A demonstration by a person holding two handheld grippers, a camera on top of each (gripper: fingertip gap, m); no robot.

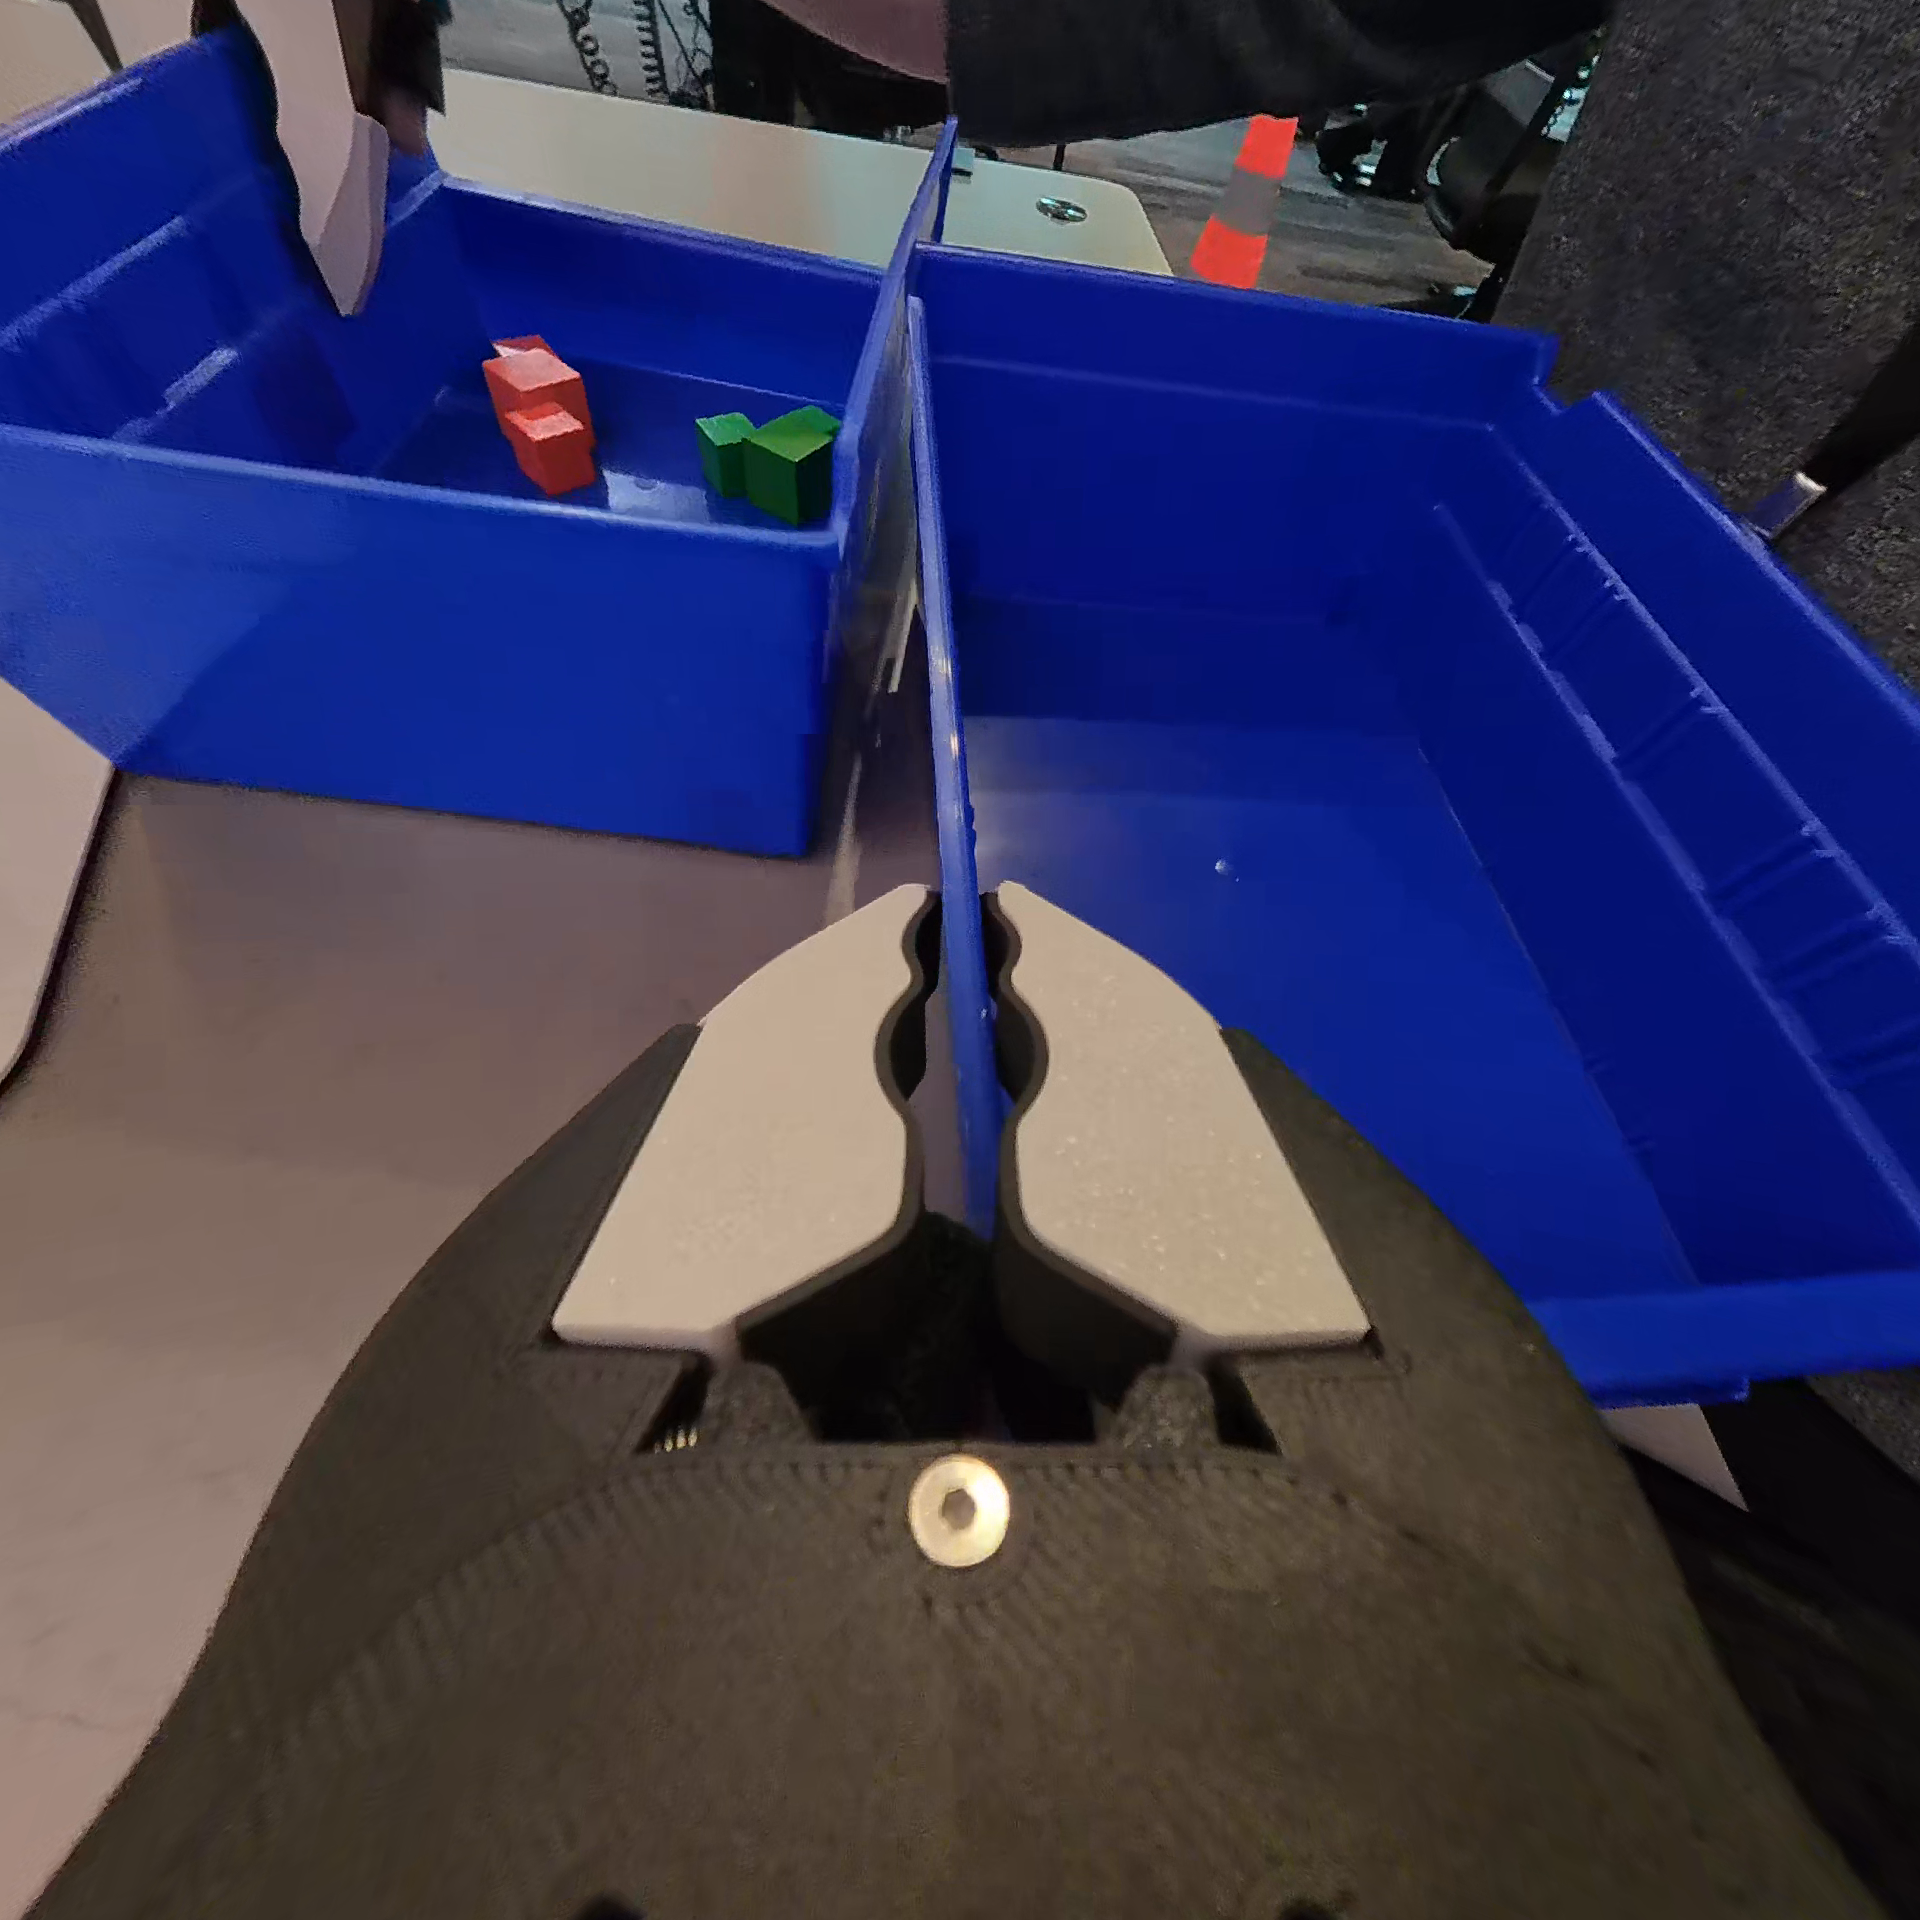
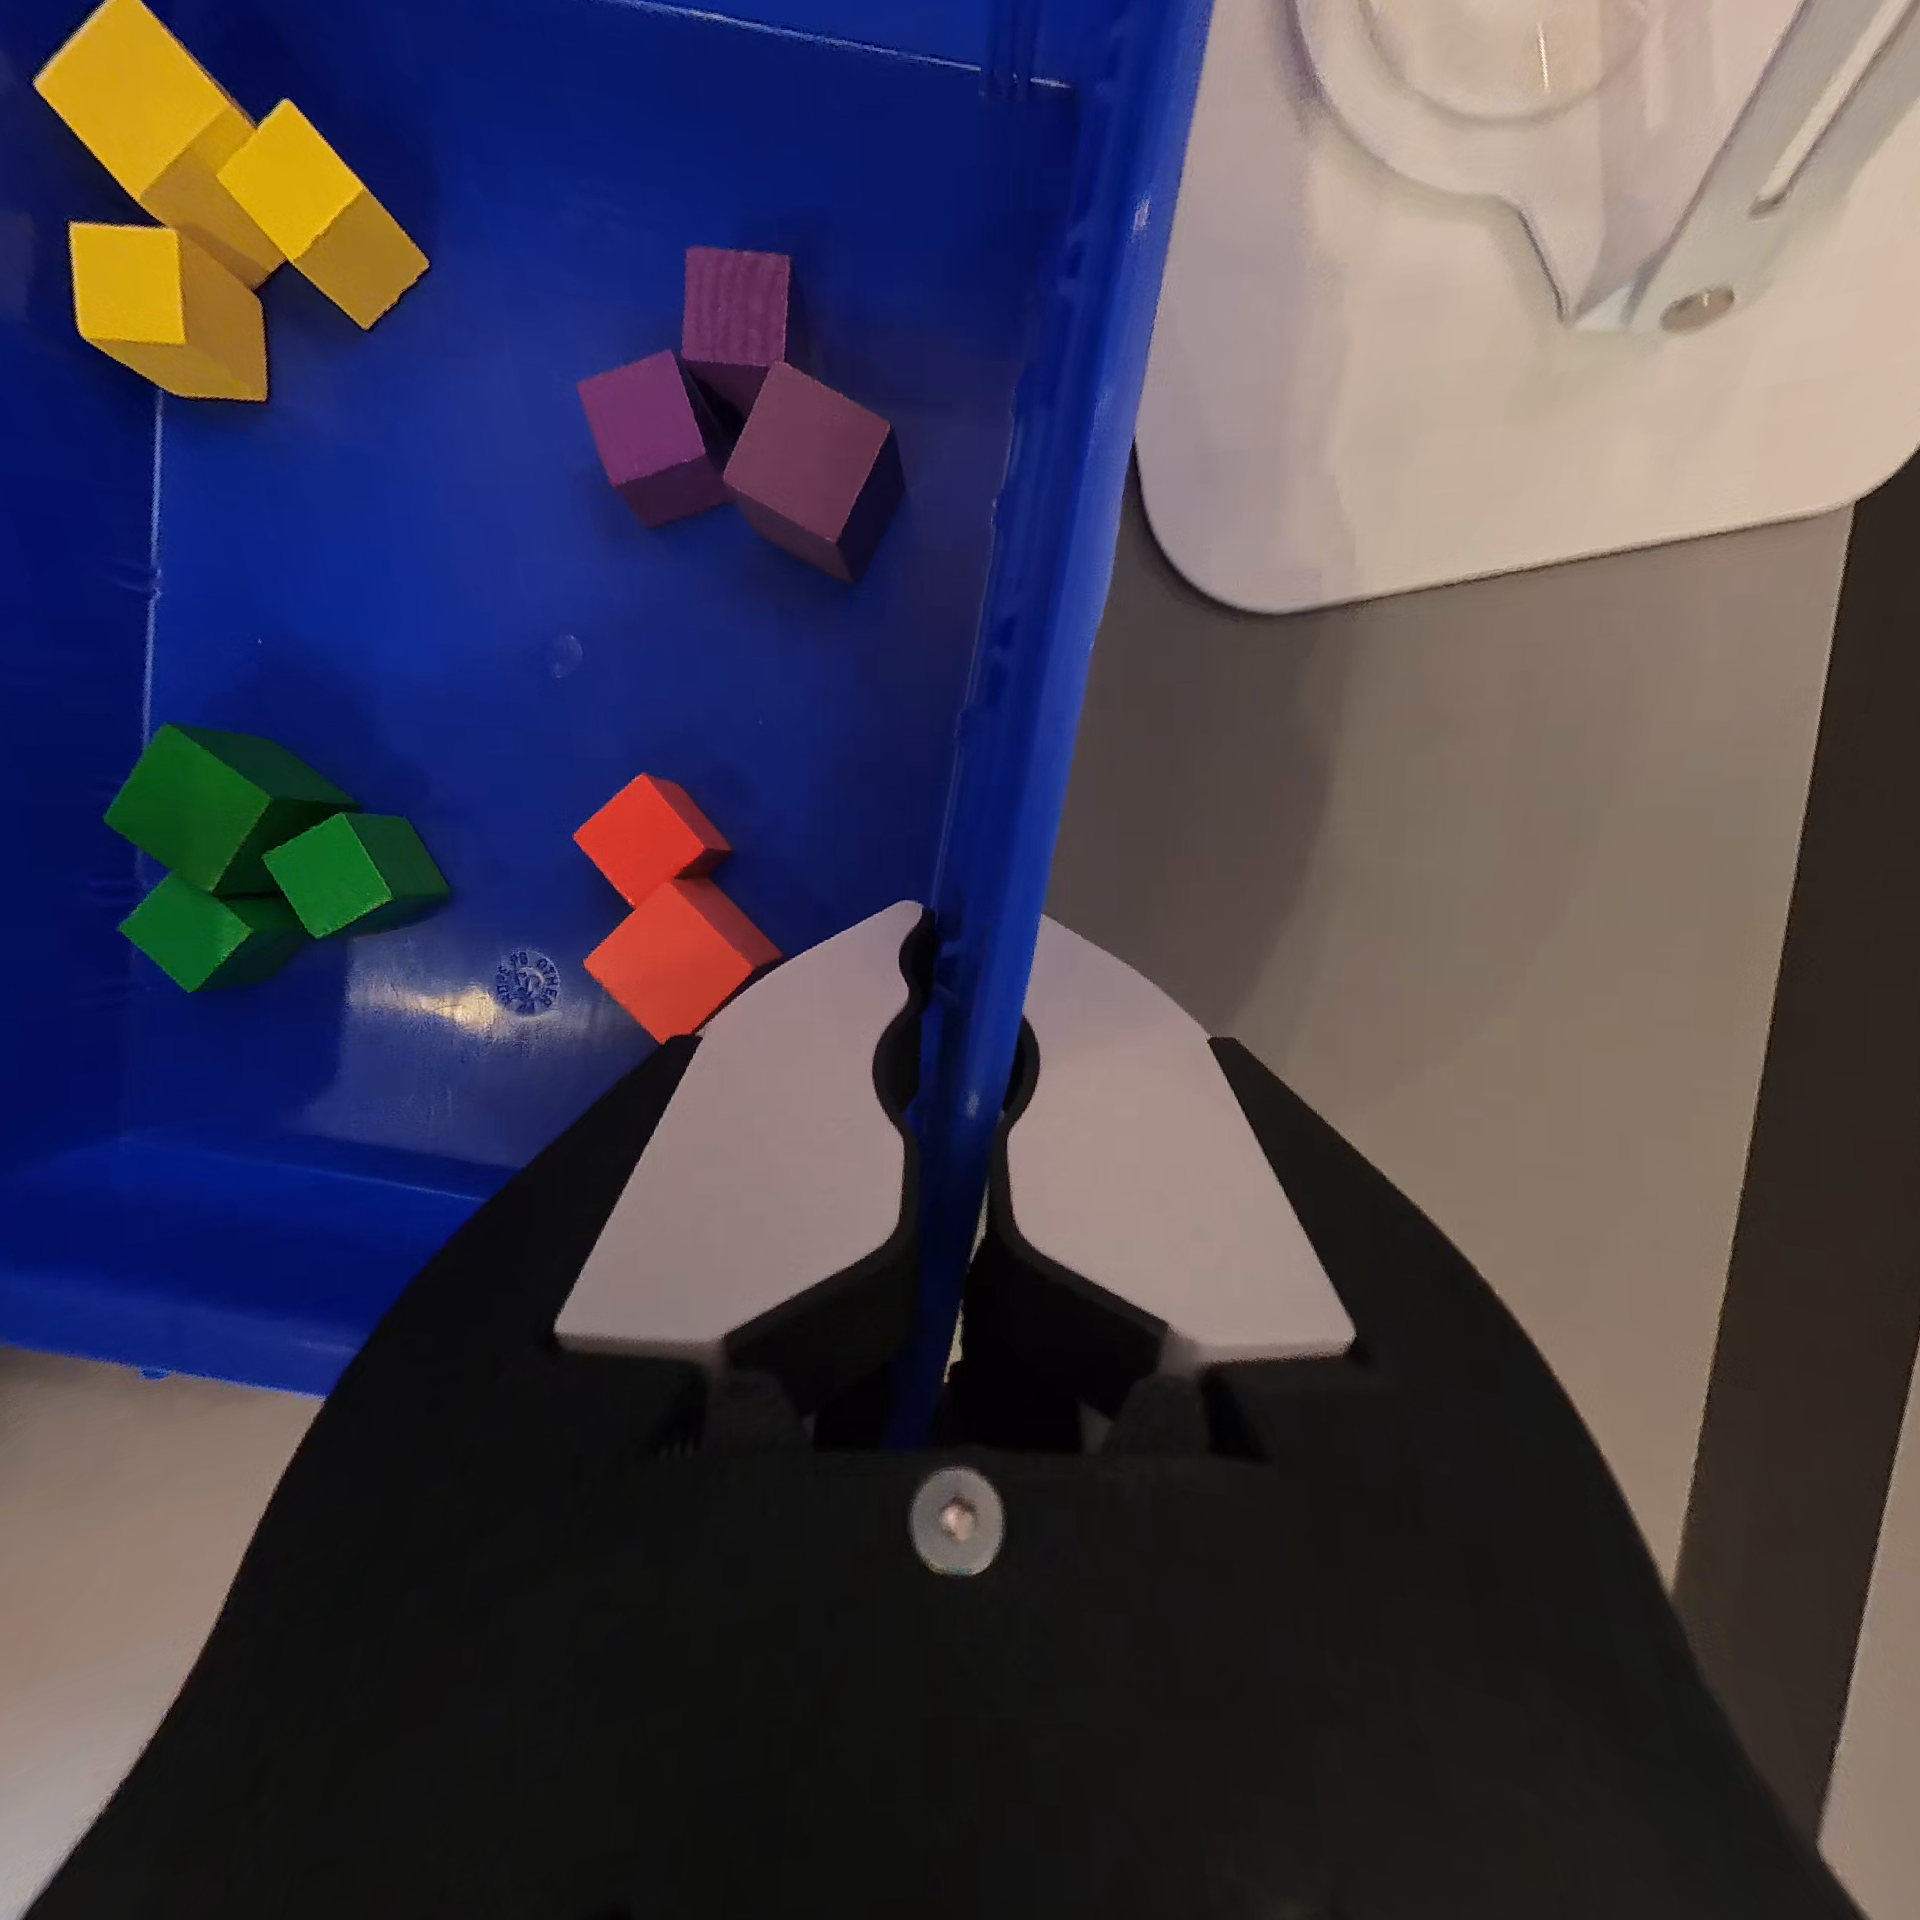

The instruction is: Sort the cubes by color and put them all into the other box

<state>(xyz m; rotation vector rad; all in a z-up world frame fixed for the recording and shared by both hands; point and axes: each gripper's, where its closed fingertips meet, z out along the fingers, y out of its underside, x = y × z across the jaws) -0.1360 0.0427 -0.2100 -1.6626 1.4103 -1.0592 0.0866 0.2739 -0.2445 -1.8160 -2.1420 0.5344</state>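
In the left wrist view my left gripper (image 1: pixel 961 894) is shut on the near side wall (image 1: pixel 951 727) of an empty blue box (image 1: pixel 1351 883). A second blue box (image 1: pixel 416 644) stands beside it and holds red cubes (image 1: pixel 540 416) and green cubes (image 1: pixel 774 457). A finger of my right gripper (image 1: pixel 338 208) shows at its far wall. In the right wrist view my right gripper (image 2: pixel 971 920) is shut on that box's side wall (image 2: pixel 1039 623). Inside lie grouped yellow cubes (image 2: pixel 208 208), purple cubes (image 2: pixel 738 426), green cubes (image 2: pixel 260 852) and red cubes (image 2: pixel 665 904).
Both boxes stand on a grey table (image 1: pixel 364 1039). An orange cone (image 1: pixel 1247 197) stands on the floor beyond a white table (image 1: pixel 727 177). A white rounded tabletop (image 2: pixel 1455 436) with a clear object (image 2: pixel 1558 156) lies right of the filled box.
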